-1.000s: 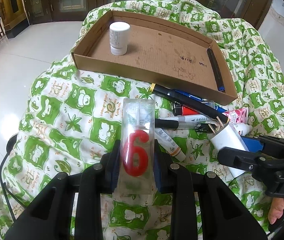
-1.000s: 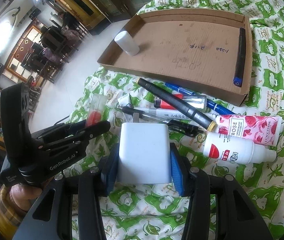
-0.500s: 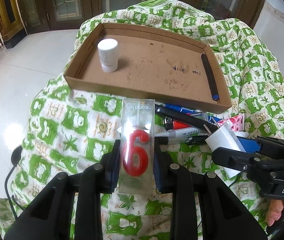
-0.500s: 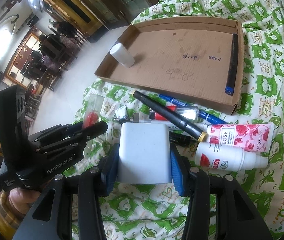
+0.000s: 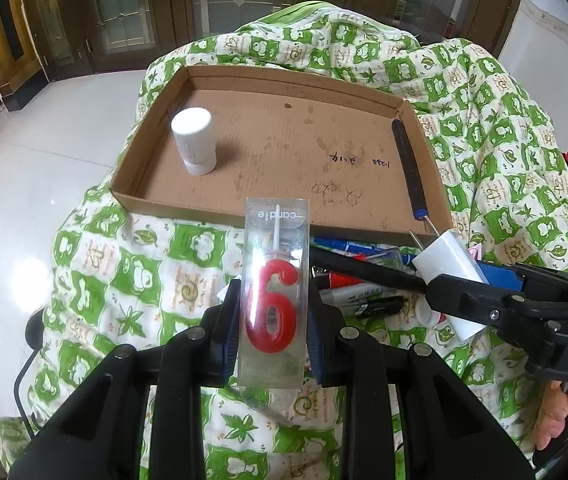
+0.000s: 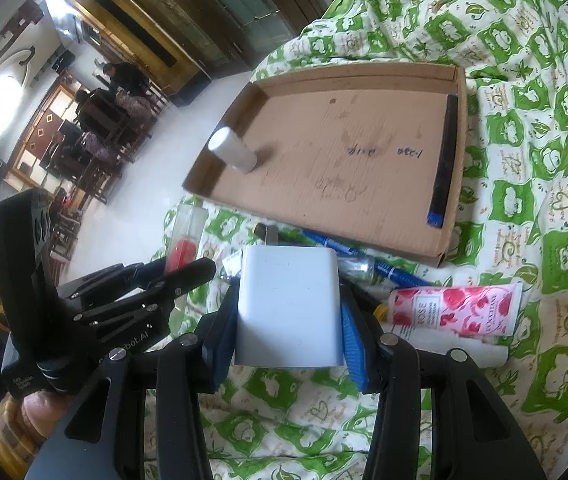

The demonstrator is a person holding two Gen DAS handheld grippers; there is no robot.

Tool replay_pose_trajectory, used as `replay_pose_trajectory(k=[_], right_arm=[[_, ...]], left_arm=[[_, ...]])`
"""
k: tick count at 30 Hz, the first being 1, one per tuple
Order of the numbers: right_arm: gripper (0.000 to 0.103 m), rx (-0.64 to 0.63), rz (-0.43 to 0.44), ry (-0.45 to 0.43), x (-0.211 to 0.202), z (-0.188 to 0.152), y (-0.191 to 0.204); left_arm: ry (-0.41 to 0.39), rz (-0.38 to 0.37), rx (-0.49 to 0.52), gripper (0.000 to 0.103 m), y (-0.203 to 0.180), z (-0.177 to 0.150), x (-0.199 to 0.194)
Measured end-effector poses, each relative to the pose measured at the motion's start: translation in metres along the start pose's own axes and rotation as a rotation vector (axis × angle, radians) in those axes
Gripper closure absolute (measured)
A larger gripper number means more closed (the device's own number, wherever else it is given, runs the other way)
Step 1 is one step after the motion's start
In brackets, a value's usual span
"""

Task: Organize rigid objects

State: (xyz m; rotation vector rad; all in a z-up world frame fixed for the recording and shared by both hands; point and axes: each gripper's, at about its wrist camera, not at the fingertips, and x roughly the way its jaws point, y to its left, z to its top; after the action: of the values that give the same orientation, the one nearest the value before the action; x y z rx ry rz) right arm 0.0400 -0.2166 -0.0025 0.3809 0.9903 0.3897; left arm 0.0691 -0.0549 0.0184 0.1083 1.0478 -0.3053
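Left wrist view: our left gripper (image 5: 273, 316) is clamped on a clear candle case (image 5: 275, 296) holding a red numeral candle. We grip it by its long side walls, so the case points ahead toward the cardboard tray (image 5: 424, 116), probably for a lengthwise set-down. The tray already holds an upright white bottle (image 5: 195, 141) at its left and a dark pen (image 5: 407, 168) along its right wall, which leaves the middle floor free.

Right wrist view: our right gripper (image 6: 286, 318) is closed on a white charger (image 6: 288, 307), pads on its two flat faces for a stable hold. On the green cloth (image 6: 556, 152), just outside the tray, the blue pens (image 6: 388, 270) and a rose cream tube (image 6: 454, 309) lie unsorted.
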Motion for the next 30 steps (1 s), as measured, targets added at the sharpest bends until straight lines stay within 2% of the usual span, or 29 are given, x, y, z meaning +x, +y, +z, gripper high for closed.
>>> replay_pose_trajectory(k=[17,30], right_arm=[[0.061,0.028,-0.029,-0.04,-0.007,0.026,-0.018],[0.061,0.024,-0.079,-0.027,0.011,0.06,-0.032]], left_arm=[[-0.007,-0.046,-0.03,0.077,0.006,0.036,0.006],[0.033,-0.063,-0.019,0.077,-0.004,0.076,0.044]])
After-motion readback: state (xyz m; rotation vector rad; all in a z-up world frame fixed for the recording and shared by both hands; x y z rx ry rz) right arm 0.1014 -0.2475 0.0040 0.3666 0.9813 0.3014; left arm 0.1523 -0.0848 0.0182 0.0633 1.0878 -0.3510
